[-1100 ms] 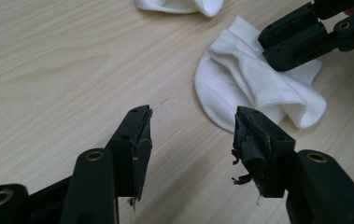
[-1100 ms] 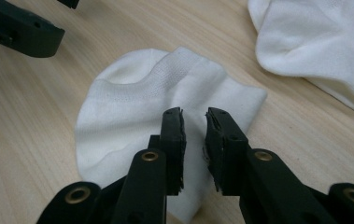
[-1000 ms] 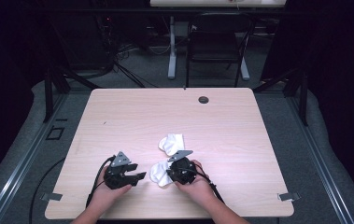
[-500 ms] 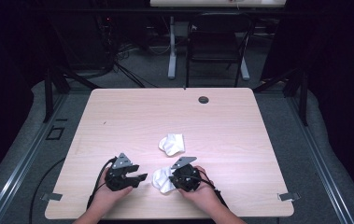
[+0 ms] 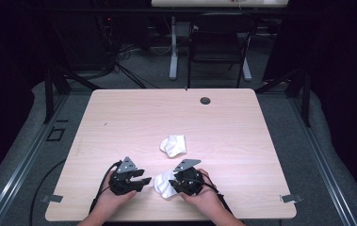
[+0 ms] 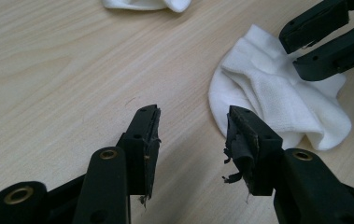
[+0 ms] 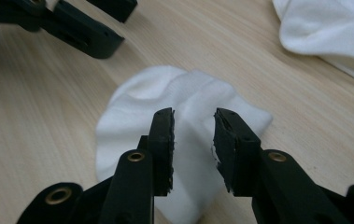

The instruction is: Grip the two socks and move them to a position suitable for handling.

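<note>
A white sock [image 5: 163, 183] lies near the table's front edge between my two grippers; it also shows in the left gripper view [image 6: 277, 100] and the right gripper view [image 7: 184, 93]. My right gripper [image 5: 173, 182] [image 7: 193, 128] hovers over this sock. Its jaws have just been opening and stand apart, with the cloth beneath the gap and unpinched. To the sock's left, my left gripper [image 5: 143, 181] [image 6: 192, 128] points at it. Its jaws have just been closing, but they are still open with bare wood between them. A second white sock [image 5: 173, 145] lies farther back.
The wooden table [image 5: 119, 117] has a round cable hole [image 5: 205, 100] near its far edge. Beyond it stand a dark chair [image 5: 218, 42] and a desk leg [image 5: 173, 47]. The second sock shows at the top of both gripper views [image 6: 146, 3] [image 7: 333, 28].
The right gripper has shifted slightly toward the near edge of the table, staying over the sock. The left gripper has stayed where it was.
</note>
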The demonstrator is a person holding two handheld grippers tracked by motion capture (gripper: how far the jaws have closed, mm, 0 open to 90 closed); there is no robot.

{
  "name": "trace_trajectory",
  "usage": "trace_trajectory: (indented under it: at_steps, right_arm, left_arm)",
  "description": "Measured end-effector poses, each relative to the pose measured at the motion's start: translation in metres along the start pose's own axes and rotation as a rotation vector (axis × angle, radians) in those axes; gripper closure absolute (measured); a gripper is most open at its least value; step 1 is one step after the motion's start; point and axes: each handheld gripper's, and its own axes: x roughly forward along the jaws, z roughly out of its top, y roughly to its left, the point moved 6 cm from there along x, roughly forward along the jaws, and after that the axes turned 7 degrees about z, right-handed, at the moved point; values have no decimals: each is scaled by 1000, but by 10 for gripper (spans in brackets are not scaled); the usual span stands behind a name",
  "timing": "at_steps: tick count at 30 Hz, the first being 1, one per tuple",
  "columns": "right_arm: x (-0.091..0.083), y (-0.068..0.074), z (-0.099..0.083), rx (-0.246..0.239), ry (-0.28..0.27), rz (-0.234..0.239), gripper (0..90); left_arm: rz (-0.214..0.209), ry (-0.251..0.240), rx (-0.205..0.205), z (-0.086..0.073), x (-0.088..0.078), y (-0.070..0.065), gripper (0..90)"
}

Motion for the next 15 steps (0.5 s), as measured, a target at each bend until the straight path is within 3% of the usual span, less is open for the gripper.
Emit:
trace_trajectory:
  at_steps: [6, 15]
  right_arm:
    - [1, 19, 11, -51, -22, 28, 673]
    - [15, 32, 13, -62, -20, 61, 670]
  left_arm:
    - [12, -4, 3, 0, 0, 1, 551]
    - [33, -20, -13, 1, -4, 11, 550]
